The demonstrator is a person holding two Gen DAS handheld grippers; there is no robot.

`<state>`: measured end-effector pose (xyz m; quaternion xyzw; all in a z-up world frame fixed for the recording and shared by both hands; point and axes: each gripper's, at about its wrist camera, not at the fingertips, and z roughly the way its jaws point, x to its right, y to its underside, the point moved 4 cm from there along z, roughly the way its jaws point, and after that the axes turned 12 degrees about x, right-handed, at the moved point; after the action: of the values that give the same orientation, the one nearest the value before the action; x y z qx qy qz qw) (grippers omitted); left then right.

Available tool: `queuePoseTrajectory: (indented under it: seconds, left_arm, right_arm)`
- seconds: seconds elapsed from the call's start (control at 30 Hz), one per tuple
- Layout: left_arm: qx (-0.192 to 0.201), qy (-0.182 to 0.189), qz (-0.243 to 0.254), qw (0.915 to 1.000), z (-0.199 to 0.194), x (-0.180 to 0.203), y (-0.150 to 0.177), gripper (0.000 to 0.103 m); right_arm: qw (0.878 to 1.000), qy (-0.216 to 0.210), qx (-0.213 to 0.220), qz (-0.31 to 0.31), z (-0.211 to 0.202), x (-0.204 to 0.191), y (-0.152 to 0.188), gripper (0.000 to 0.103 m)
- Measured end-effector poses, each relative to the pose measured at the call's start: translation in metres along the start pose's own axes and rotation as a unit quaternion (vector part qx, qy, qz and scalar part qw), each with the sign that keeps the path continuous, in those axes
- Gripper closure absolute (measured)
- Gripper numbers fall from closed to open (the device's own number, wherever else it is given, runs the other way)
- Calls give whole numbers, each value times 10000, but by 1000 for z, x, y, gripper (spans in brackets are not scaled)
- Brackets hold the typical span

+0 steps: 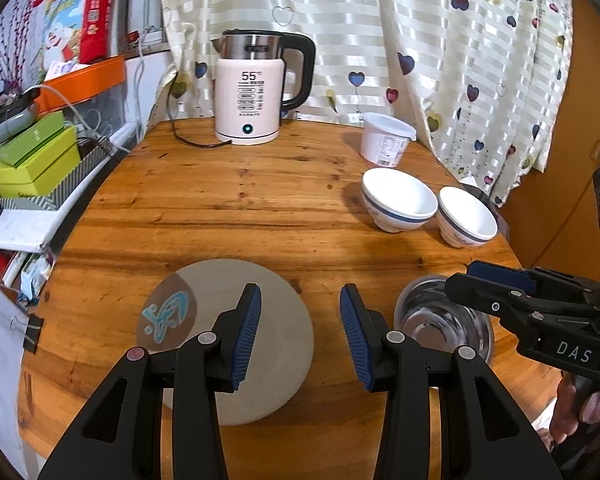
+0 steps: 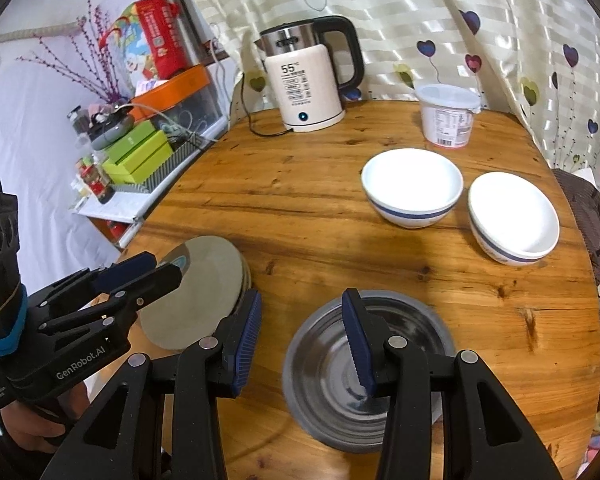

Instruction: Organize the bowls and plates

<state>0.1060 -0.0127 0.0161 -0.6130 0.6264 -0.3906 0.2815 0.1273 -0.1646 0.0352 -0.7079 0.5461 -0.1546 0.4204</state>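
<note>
Hovering over near table [image 2: 324, 208], both grippers gaped, nothing held. Left gripper [image 1: 300, 334] hung above metal plates [image 1: 272, 360], stacked near left. Right gripper [image 2: 302, 340] hung above steel bowl [image 2: 412, 322], near centre, right finger inside rim line. Two white bowls [image 2: 412, 188] [image 2: 514, 216] sat side by side far right, apart from steel bowl. Kettle [image 2: 306, 80] and tub [image 2: 448, 114] stood far back.

On the table [image 2: 300, 208] we find the plates [image 2: 204, 292] stacked at near left, the steel bowl [image 2: 364, 368] right of them, two bowls [image 2: 412, 188] side by side behind it, and the kettle [image 2: 308, 84] and tub [image 2: 448, 114] at the back.
</note>
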Motion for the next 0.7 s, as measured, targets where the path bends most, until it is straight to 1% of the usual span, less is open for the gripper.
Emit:
queuePoseTrajectory:
  seconds: [0.47,0.7]
  left_arm:
    - [-141,195,266,9994,32,22,-13,61]
    - [-356,381,190,9985,56,23,-21,61]
  right_arm:
    - [9996,199,20,207,8,34,-12,62]
    - [9993,204,-44,297,23,53,-24,62]
